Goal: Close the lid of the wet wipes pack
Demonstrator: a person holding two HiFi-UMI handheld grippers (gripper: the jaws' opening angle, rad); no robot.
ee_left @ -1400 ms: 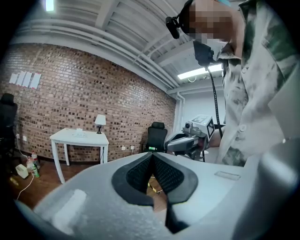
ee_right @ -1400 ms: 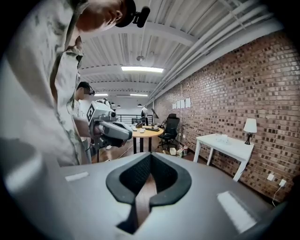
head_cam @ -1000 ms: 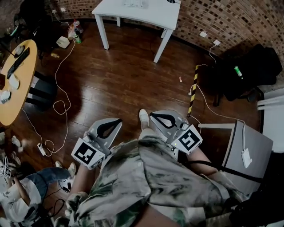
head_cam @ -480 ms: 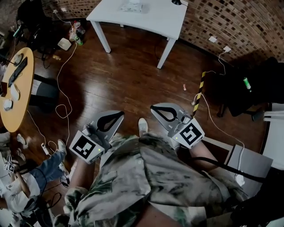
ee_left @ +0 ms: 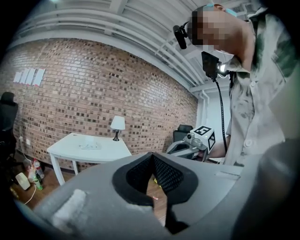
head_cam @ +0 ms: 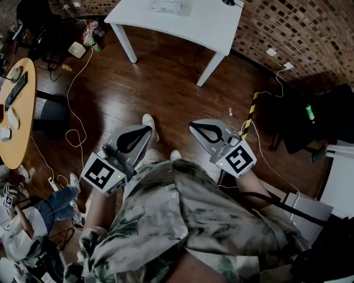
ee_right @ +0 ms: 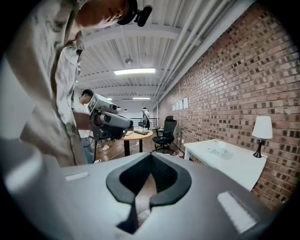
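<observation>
The wet wipes pack [head_cam: 170,6] lies on the white table [head_cam: 210,25] at the far end of the room, well away from both grippers; its lid is too small to make out. It also shows in the left gripper view as a pale wet wipes pack [ee_left: 89,146], and in the right gripper view the wet wipes pack [ee_right: 219,149] sits on the tabletop. My left gripper [head_cam: 146,129] and right gripper [head_cam: 192,124] are held at waist height, both shut and holding nothing. The jaw tips meet in the left gripper [ee_left: 152,154] and right gripper [ee_right: 150,155] views.
A small lamp [ee_left: 117,124] stands on the table by the brick wall. A round yellow table [head_cam: 19,110] is at the left, cables [head_cam: 74,132] trail over the wooden floor, a black-and-yellow strip [head_cam: 249,113] lies at the right, and a seated person [head_cam: 33,232] is at lower left.
The person has stepped forward, so the white table sits lower and nearer in the head view. Both grippers moved along with the body and stayed shut.
</observation>
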